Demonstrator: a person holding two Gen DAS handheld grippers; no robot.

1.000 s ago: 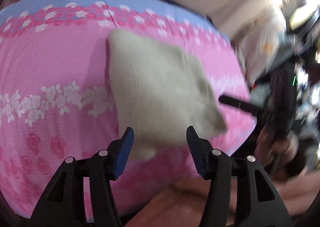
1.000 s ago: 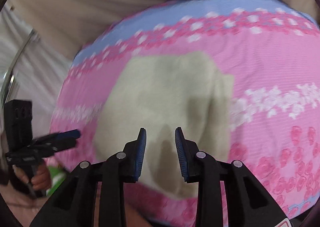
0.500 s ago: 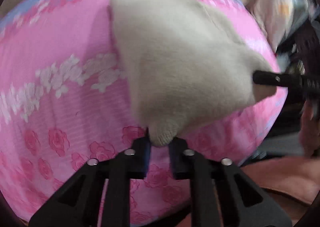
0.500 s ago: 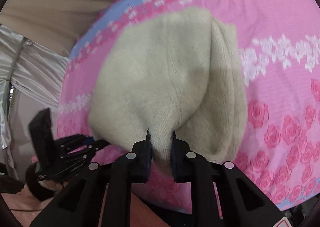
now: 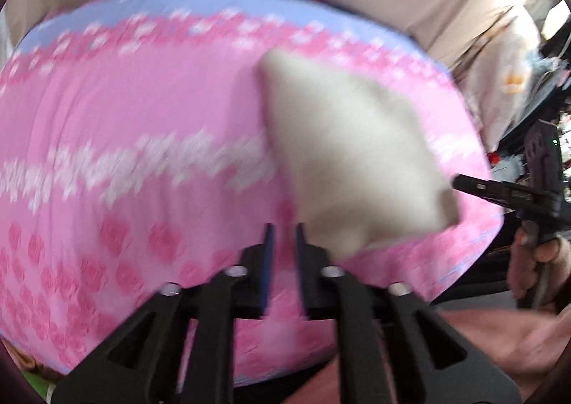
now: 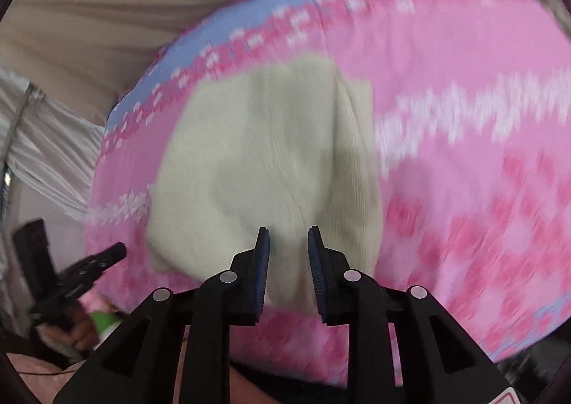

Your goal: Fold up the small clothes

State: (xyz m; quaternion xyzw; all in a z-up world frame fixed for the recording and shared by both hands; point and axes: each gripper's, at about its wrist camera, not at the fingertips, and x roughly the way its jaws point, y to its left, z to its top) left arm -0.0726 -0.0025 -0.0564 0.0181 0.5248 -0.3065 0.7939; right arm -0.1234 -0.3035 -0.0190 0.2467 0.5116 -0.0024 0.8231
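Hovering just off the near edge of the cloth, the left gripper (image 5: 283, 254) has its fingers nearly together with only a narrow slot between them, and nothing is caught in it. The right gripper (image 6: 288, 261) shows a somewhat wider gap, also empty, with the garment's near hem lying beyond it rather than pinched.

The cream knitted garment (image 6: 264, 168) lies flat on the pink floral bedsheet (image 5: 135, 126), toward that sheet's right side as the left camera sees it, one layer doubled over another along a soft ridge. It looks light, limp and fuzzy, so it should sag and stretch rather than hold a crease, though it is unlikely to slip. Corners or the ribbed hem seem the best places to pinch, taking both layers together. Beige fabric (image 6: 89, 11) rises behind the bedsheet.
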